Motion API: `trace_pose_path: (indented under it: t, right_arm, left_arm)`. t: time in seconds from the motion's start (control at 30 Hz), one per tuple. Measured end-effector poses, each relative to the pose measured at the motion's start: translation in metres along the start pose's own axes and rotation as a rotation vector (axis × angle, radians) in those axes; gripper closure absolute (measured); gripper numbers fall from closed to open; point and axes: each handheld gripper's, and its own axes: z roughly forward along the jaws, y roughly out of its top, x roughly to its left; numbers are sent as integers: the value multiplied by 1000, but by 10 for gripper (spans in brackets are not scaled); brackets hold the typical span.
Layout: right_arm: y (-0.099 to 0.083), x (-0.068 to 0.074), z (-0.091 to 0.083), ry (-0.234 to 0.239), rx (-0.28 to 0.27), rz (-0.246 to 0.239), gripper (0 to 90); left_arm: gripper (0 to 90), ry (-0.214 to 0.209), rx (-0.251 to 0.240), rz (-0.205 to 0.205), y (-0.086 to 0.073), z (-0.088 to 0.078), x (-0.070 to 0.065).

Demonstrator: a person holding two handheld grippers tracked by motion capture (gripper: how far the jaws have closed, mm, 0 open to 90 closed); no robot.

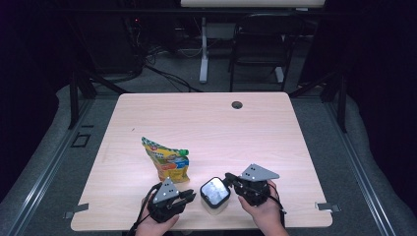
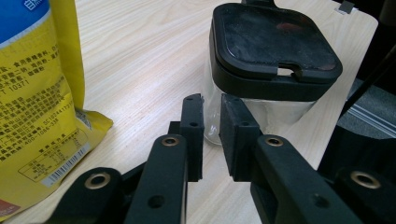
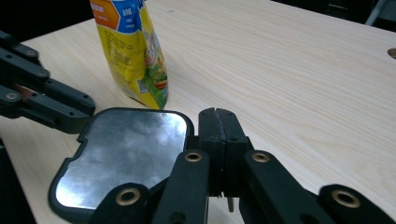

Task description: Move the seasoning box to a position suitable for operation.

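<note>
Both grippers flank the black-lidded jar [image 1: 215, 195]: right gripper [image 3: 218, 123] pinched on its lid tab, apparently to lift, left gripper [image 2: 212, 109] nearly closed, empty.

Yellow snack bag [image 1: 168, 162] with blue and orange print, black-lidded clear jar [image 1: 215, 195], pale wood-grain table [image 1: 255, 132]

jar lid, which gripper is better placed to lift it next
Probably right. The right gripper is shut at the edge of the lid, seemingly on its tab. The left gripper is narrowly open, low beside the jar, better suited to steady it.
</note>
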Motion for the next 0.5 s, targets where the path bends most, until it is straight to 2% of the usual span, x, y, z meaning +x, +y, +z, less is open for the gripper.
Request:
trace_pose_path:
  t: [0.1,0.2,0.33,0.4,0.47,0.5]
  right_arm:
    - [-2,0,3,-11,13,-9,900]
    - [-5,-3,2,-2,2,17,900]
    - [-9,-7,2,-18,24,27,900]
    - [-9,-7,0,-21,3,37,900]
    - [-7,-6,-1,-2,-20,41,900]
    - [-5,-4,-2,-2,-13,25,900]
  left_arm:
    - [853,-18,2,4,0,0,-1]
    - [858,-18,6,7,0,1,-4]
    - [854,-22,2,9,0,2,-5]
    - [854,-19,-1,10,1,1,-5]
    - [854,-19,-4,8,1,2,-5]
    - [854,-19,-4,8,1,2,-5]
